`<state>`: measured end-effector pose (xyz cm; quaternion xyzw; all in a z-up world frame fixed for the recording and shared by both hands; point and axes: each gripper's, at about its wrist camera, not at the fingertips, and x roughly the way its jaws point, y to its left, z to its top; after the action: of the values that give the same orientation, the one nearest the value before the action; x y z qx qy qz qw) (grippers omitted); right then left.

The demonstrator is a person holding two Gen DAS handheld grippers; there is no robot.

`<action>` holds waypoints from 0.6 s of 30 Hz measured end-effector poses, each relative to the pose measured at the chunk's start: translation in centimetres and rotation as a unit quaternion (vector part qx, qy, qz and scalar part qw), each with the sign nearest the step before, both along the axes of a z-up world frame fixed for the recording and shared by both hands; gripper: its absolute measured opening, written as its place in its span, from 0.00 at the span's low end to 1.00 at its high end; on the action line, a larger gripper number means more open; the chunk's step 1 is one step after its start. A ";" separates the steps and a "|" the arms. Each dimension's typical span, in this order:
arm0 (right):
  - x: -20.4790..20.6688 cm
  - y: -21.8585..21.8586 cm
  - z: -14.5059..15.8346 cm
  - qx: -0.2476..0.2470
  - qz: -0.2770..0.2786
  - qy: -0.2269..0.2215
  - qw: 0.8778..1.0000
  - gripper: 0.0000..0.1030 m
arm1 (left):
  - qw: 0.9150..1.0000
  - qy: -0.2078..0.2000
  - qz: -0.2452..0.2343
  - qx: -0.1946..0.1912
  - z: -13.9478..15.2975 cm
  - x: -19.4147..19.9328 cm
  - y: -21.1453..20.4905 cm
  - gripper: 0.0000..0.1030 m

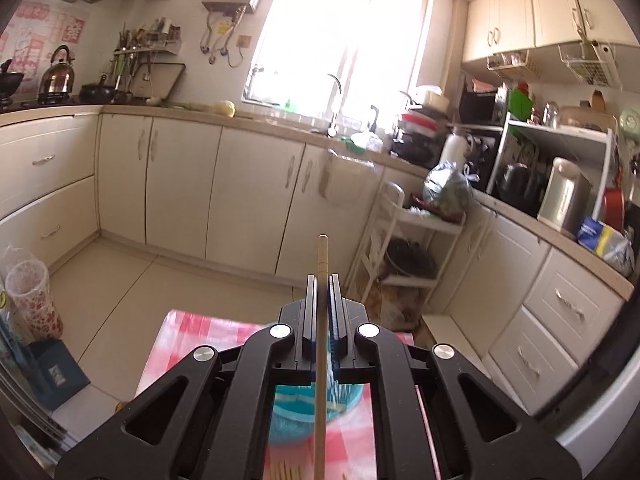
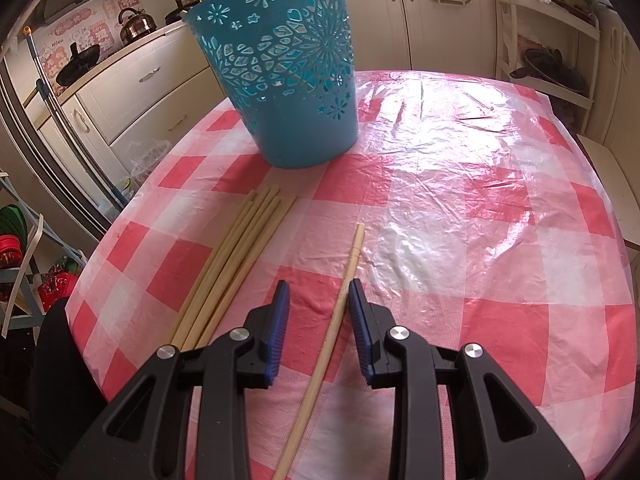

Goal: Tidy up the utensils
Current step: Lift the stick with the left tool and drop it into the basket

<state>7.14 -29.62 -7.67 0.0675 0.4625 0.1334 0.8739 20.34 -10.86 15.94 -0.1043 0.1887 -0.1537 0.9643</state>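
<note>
**Now: one chopstick up, one waiting**

Clenched on a chopstick, the left tool holds it above the blue basket. The right tool is released, straddling a single chopstick lying on the checked counter. At its 10 o'clock lies a bundle of chopsticks; the basket stands at 12. Next, likely: lower and drop the left stick into the basket, and close the right tool.

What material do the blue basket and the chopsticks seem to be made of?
Basket: likely moulded plastic, with a smooth matte blue wall and cut-out flower and star holes. Chopsticks: probably bamboo or light wood, pale tan and unpainted; the grain is too fine to tell.
</note>
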 end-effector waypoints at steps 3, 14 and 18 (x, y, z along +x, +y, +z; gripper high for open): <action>0.0 -0.2 0.0 0.006 0.000 0.001 1.000 0.31 | 1.000 -0.016 0.015 -0.009 0.2 2.8 -1.2 0.05; 0.0 -0.4 0.0 0.027 0.003 0.004 1.000 0.37 | 0.996 -0.031 0.076 -0.021 -4.2 9.5 -3.5 0.05; 0.0 -0.3 0.0 0.030 0.004 0.004 1.000 0.39 | 0.996 -0.031 0.083 -0.011 -5.9 10.1 -3.8 0.05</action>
<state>7.13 -29.95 -7.64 0.0928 0.4624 0.1508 0.8688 30.43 -14.65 10.02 -0.1258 0.1474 -0.0784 0.9779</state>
